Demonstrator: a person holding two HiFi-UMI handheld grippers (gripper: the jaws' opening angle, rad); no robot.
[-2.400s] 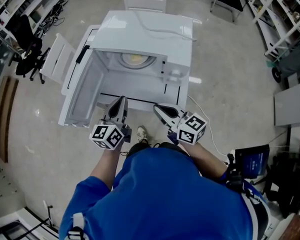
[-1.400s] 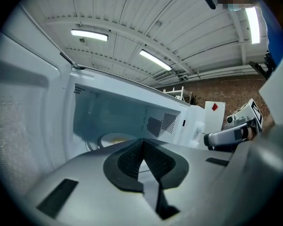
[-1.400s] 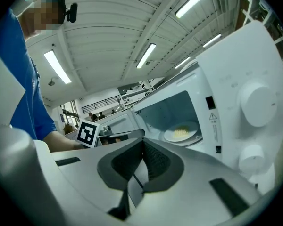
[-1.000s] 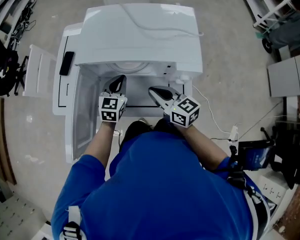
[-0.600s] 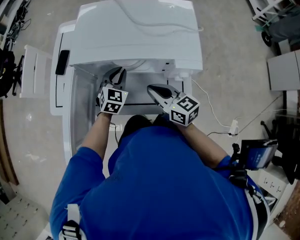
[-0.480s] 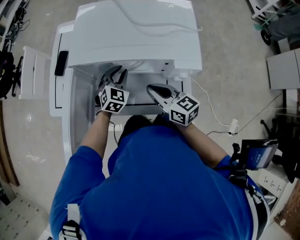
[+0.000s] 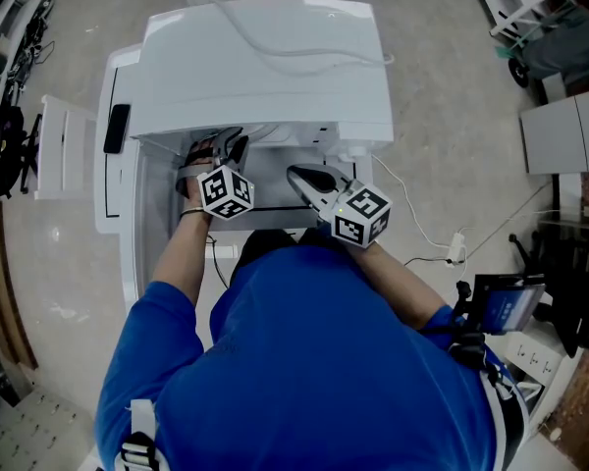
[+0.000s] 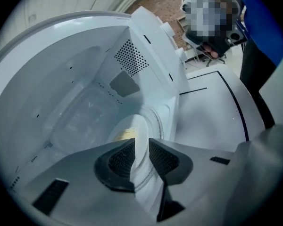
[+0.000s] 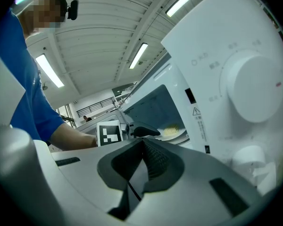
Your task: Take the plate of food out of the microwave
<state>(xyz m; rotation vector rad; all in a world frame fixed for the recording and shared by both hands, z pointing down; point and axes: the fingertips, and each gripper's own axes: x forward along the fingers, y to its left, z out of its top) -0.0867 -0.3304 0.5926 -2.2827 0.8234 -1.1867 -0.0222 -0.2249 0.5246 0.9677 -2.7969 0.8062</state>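
Note:
The white microwave (image 7: 265, 67) stands with its door (image 7: 128, 234) swung open to the left. Inside it, a white plate (image 8: 134, 126) with yellow food (image 8: 121, 134) rests on the glass turntable (image 8: 156, 119). My left gripper (image 8: 141, 155) reaches into the cavity. Its jaws have just been opening, and the plate's near rim now lies in the gap between the pads. In the head view the left gripper (image 7: 224, 148) is at the cavity mouth. My right gripper (image 7: 296, 175) hovers shut and holds nothing in front of the control panel; from it I see the plate (image 9: 172, 134).
The control panel with a large round knob (image 9: 252, 91) is right of the cavity. A white cable (image 7: 294, 52) lies across the microwave's top and another cable (image 7: 412, 219) trails on the floor at right. The cavity walls close round the left gripper.
The left gripper has gone deeper and lower into the cavity, rolled about its axis and opened its jaws round the plate's rim. The right gripper has stayed put.

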